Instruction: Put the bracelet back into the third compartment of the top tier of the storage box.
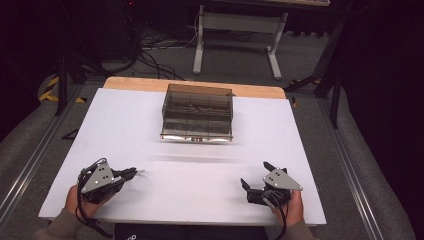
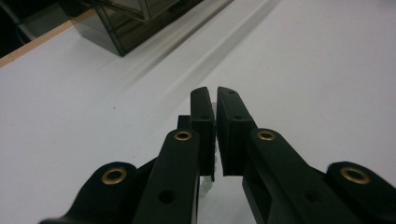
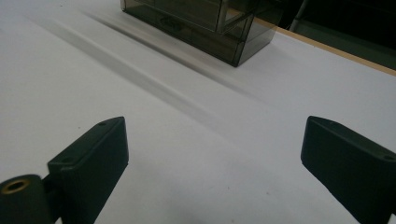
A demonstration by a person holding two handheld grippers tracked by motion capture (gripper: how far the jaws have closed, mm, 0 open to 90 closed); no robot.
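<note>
Left gripper (image 1: 134, 172) has its jaws pinched together, possibly on something small; right gripper (image 1: 256, 176) gapes wide.

floor: grey carpet (image 1: 310, 55) | cables (image 1: 150, 47) | white desk frame (image 1: 240, 30) | surroundings: dark

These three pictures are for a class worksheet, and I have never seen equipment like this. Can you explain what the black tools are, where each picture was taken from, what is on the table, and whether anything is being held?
A person sits at a white table and holds a tool in each hand. Each tool is a hand-held gripper: two black jaws that open and close like tongs.

The high view looks down from above. The left hand-held gripper is at the lower left, the right hand-held gripper at the lower right.

The other two pictures come from small cameras riding on the grippers, looking along their jaws. In the left gripper view, the jaws are closed, with something small and pale pinched between them; I cannot tell what it is. In the right gripper view, the jaws stand wide apart, holding nothing.

On the table stands a smoky see-through compartment box.
</note>
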